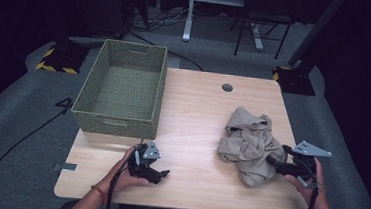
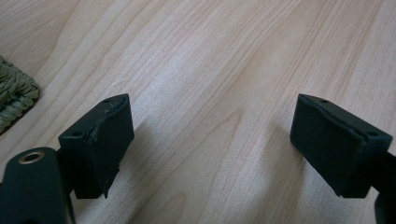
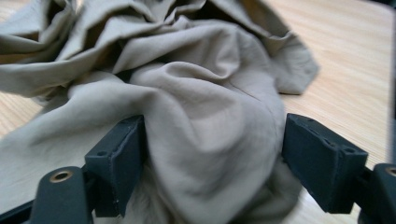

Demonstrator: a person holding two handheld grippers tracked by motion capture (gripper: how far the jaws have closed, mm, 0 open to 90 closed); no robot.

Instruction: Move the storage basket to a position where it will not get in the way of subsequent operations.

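A crumpled beige cloth (image 1: 251, 140) lies in a heap on the right half of the wooden table (image 1: 197, 115). My right gripper (image 1: 271, 162) reaches into its near right side, level with the tabletop. In the right gripper view the jaws of that gripper (image 3: 215, 154) stand wide apart around a thick fold of the cloth (image 3: 201, 93), which bulges between the pads. My left gripper (image 1: 164, 174) rests low over the table near the front edge, left of centre. Its jaws (image 2: 210, 135) are open with only bare wood (image 2: 210, 56) between them.
A green woven basket (image 1: 114, 121) stands at the table's back left and has nothing in it; its corner (image 2: 14, 93) lies just left of my left gripper. A round cable hole (image 1: 227, 88) sits near the back edge. Grey carpet and furniture legs lie beyond.
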